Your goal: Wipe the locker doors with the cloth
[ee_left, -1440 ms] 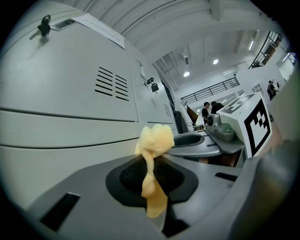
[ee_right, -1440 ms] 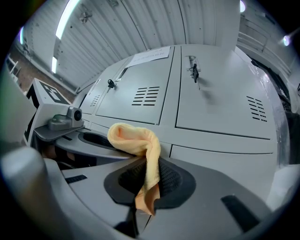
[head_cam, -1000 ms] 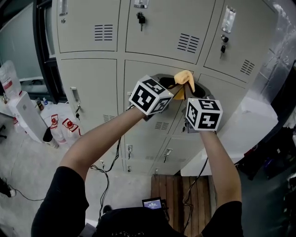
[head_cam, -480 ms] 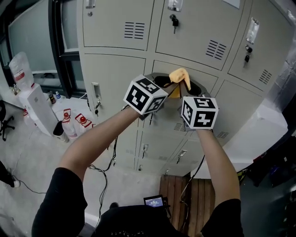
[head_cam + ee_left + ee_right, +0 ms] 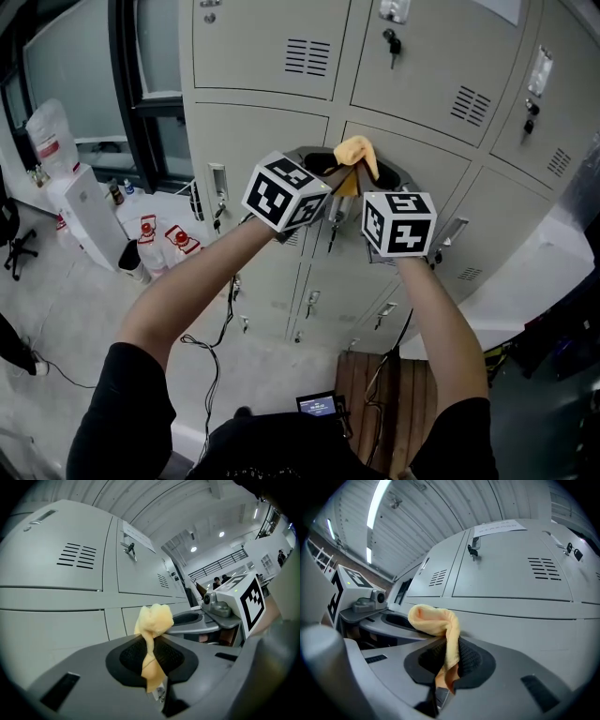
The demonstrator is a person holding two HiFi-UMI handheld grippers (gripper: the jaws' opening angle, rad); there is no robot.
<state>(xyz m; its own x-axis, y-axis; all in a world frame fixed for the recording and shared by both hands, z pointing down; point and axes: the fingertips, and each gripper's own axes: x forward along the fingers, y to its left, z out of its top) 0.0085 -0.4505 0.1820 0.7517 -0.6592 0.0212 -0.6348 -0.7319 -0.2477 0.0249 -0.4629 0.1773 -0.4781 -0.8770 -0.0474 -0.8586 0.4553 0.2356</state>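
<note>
While in both grippers (image 5: 151, 641) (image 5: 447, 651), cloth (image 5: 361, 155) (yellow)

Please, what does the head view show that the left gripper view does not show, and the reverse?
Only the head view: the person's forearms, the floor, the wooden boards, the small screen and the red-labelled bottles. Only the left gripper view: the ceiling lights and, close up, the left gripper shut on the yellow cloth. Both: the cloth, the grey locker doors, a key in a lock, and the right gripper with its marker cube.
</note>
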